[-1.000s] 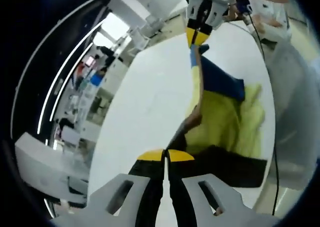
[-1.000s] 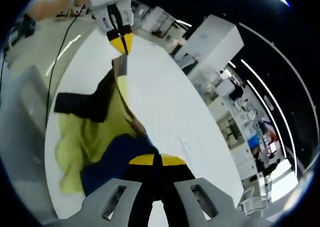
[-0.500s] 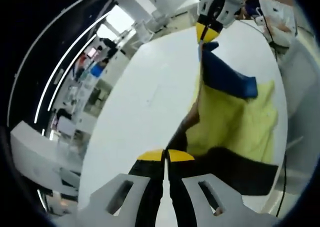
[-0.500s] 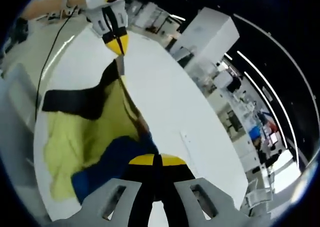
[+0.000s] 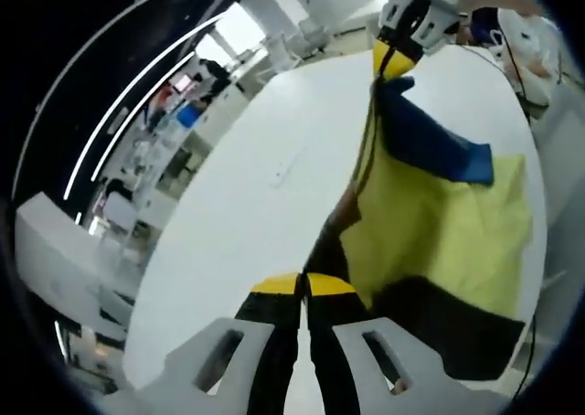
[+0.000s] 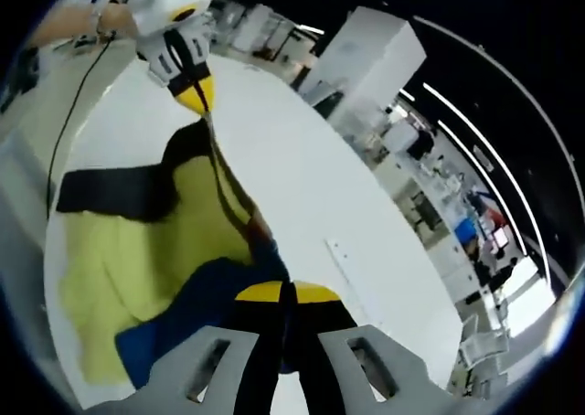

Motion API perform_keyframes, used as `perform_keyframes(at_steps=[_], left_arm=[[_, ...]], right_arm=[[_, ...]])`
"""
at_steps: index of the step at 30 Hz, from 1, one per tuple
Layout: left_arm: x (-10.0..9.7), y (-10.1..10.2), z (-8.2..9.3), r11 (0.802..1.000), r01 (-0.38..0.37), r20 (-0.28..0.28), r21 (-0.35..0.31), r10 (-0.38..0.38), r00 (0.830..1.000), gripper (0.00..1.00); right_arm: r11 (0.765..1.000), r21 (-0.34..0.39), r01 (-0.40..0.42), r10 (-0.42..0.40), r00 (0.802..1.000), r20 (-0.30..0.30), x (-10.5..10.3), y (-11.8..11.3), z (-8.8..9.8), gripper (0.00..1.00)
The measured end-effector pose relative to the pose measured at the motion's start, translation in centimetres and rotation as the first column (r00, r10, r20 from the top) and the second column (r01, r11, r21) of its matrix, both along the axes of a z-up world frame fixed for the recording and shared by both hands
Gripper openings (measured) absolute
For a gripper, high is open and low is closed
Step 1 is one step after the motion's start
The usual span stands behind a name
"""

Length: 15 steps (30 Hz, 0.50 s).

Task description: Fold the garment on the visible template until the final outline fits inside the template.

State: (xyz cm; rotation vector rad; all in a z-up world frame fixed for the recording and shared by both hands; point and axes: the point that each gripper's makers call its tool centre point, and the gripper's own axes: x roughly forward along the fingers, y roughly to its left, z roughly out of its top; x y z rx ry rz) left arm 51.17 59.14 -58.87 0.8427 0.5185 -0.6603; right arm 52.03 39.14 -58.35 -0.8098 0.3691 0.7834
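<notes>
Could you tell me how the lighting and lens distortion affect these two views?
Left gripper view: bright overhead light leaves the white table nearly featureless, and its edge curves from fisheye bending. Right gripper view: ceiling strip lights bow into arcs; the garment stays sharp, while distant shelving looks soft and small.

garment (image 5: 439,223) spread wider, hanging flatter

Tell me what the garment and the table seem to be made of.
Garment: soft knit or woven fabric, matte, in yellow, blue and black panels; it drapes and creases between the left hand-held gripper and right hand-held gripper. Table: smooth white hard surface, probably laminate or painted board; it looks flat, even and faintly glossy.
</notes>
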Motion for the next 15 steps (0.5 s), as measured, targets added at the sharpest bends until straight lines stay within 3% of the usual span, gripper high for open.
perform_keyframes(at_steps=[15], left_arm=[[2.6, -0.5, -1.5, 0.997, -0.048, -0.006, -0.06, 0.047, 0.999, 0.0]], right_arm=[[0.997, 0.001, 0.079, -0.079, 0.997, -0.005, 2.7, -1.0, -2.9, 0.03]])
